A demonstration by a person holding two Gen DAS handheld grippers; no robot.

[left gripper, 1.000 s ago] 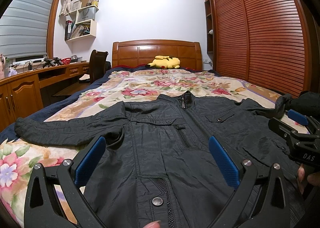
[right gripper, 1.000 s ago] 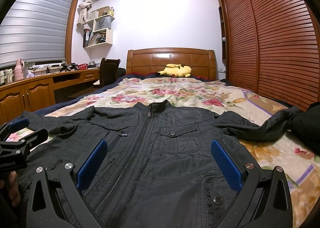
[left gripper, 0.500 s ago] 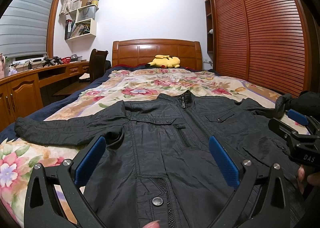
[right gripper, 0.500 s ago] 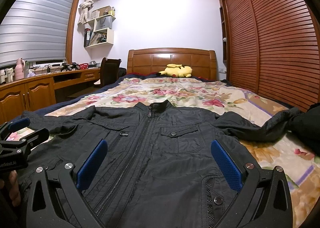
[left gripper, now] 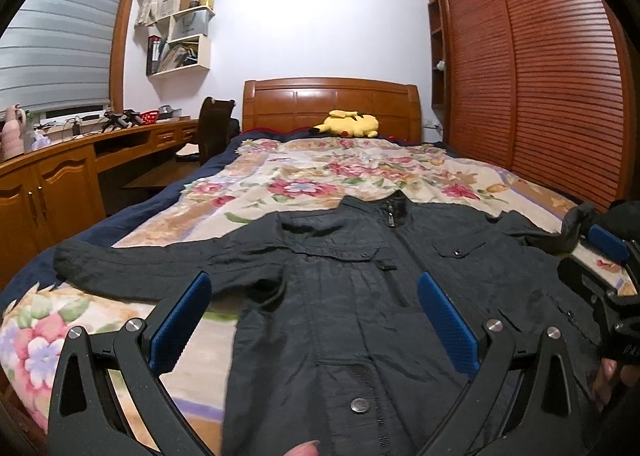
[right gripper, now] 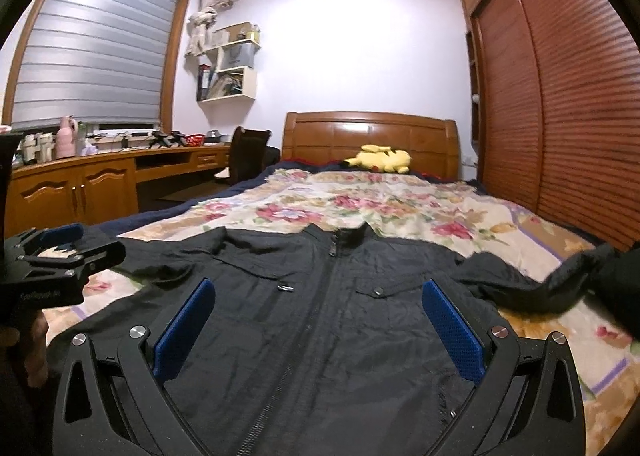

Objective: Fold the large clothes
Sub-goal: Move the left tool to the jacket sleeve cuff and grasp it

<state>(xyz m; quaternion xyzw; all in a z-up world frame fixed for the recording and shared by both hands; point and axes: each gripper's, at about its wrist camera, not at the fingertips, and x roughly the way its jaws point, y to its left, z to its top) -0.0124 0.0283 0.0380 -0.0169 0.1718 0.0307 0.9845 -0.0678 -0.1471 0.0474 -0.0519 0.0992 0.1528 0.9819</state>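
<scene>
A black zip jacket (left gripper: 360,284) lies front up on the floral bedspread, collar towards the headboard; it also shows in the right wrist view (right gripper: 328,320). Its left sleeve (left gripper: 160,268) stretches flat to the left. Its right sleeve (right gripper: 532,288) lies crumpled at the right. My left gripper (left gripper: 314,320) is open and empty above the jacket's lower left front. My right gripper (right gripper: 318,330) is open and empty above the lower front near the zip. Each gripper shows at the edge of the other's view.
The floral bedspread (left gripper: 320,179) covers a bed with a wooden headboard (left gripper: 332,103) and a yellow plush toy (left gripper: 352,123). A wooden desk (left gripper: 60,175) and chair (left gripper: 214,123) stand at the left. A slatted wardrobe (left gripper: 540,87) lines the right.
Both grippers have pulled back and risen a little, so the jacket sits farther off in both views. The jacket has not moved. Both grippers stay open.
</scene>
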